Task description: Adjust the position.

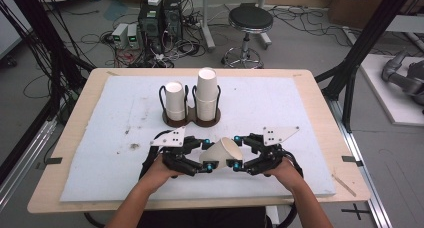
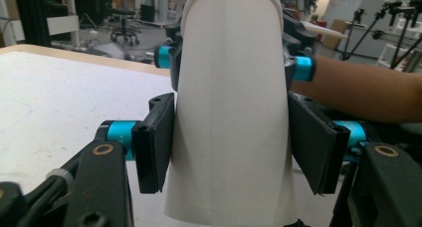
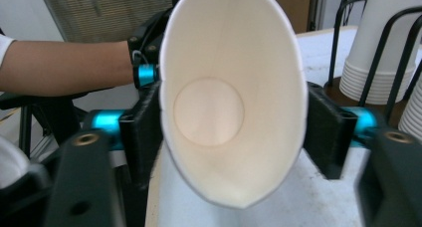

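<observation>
- One worktop (image 1: 310, 95), white mat on it, fills the frame's middle.
- One dark holder (image 1: 191, 119), upper centre, carries two stacks of paper cups (image 1: 206, 90).
- Two grippers at lower centre share one paper cup (image 1: 223, 151): left gripper (image 1: 205, 154) jaws pinch it; right gripper (image 1: 238, 152) jaws flank its squashed rim, whether pressing I cannot tell.

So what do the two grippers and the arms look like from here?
Both the left gripper and the right gripper are black linkage frames with cyan collars, flat black pads and a grey three-cornered plate with dark dots. Black cables trail back. Forearms bare.
</observation>
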The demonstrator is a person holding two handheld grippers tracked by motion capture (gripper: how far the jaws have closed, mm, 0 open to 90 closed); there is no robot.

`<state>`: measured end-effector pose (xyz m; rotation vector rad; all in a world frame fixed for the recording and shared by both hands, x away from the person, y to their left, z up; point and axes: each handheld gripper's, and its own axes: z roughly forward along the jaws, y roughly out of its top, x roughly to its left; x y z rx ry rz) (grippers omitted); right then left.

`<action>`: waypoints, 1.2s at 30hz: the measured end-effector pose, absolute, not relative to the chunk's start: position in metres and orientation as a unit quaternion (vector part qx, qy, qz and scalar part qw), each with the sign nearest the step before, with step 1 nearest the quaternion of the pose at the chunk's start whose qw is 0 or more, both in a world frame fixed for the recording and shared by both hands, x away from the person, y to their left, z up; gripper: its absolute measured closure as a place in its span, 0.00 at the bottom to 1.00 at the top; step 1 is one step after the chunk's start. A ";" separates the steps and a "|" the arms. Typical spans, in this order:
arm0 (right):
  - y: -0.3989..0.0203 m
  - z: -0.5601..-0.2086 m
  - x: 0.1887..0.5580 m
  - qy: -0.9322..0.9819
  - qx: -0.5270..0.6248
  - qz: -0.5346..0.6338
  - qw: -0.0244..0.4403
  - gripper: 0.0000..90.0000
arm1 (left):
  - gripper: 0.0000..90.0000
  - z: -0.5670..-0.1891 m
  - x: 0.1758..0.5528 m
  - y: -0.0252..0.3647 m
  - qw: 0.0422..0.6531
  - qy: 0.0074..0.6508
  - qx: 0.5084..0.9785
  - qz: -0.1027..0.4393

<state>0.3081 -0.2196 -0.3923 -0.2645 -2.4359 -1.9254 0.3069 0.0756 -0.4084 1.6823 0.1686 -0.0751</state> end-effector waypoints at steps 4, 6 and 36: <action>-0.221 -0.391 0.308 -0.782 -0.072 -0.619 0.023 0.47 | 0.44 -0.410 0.305 0.072 0.647 0.065 0.760 -0.028; -0.221 -0.391 0.307 -0.784 -0.065 -0.617 0.020 0.49 | 0.44 -0.410 0.305 0.071 0.644 0.065 0.762 -0.031; -0.217 -0.390 0.308 -0.780 -0.100 -0.617 0.031 0.40 | 0.42 -0.413 0.302 0.057 0.618 0.074 0.783 -0.006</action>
